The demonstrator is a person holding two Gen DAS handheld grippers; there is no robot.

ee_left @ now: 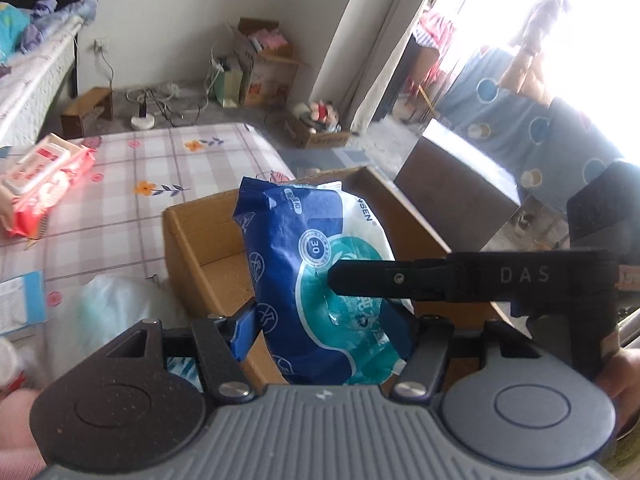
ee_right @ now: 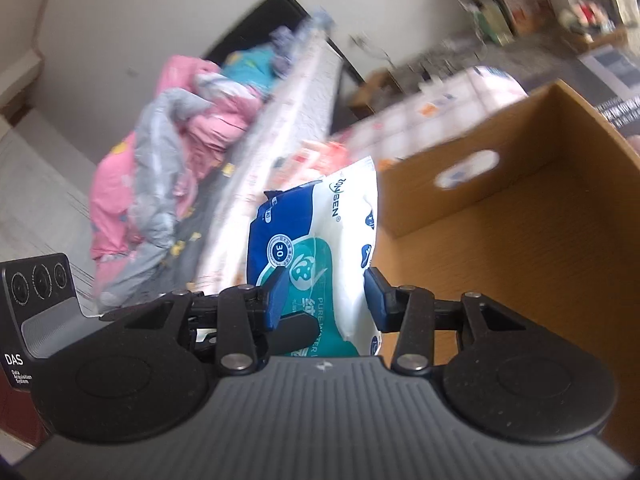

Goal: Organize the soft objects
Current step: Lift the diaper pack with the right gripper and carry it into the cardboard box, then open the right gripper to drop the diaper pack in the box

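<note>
Both grippers, left (ee_left: 332, 320) and right (ee_right: 326, 300), clamp the blue-and-white plastic wipes pack (ee_left: 320, 280) above the open brown cardboard box (ee_left: 200, 248); next, lower and release inside.

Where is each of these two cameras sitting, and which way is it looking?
Left wrist: sits on the left gripper, looking down along its jaws at a blue wipes pack over a cardboard box beside a bed; the right gripper and a hand show.
Right wrist: sits on the right gripper, looking along its jaws past the pack to the box and piled bedding.
Shared: both grippers' jaws close on the same pack, box behind.
</note>
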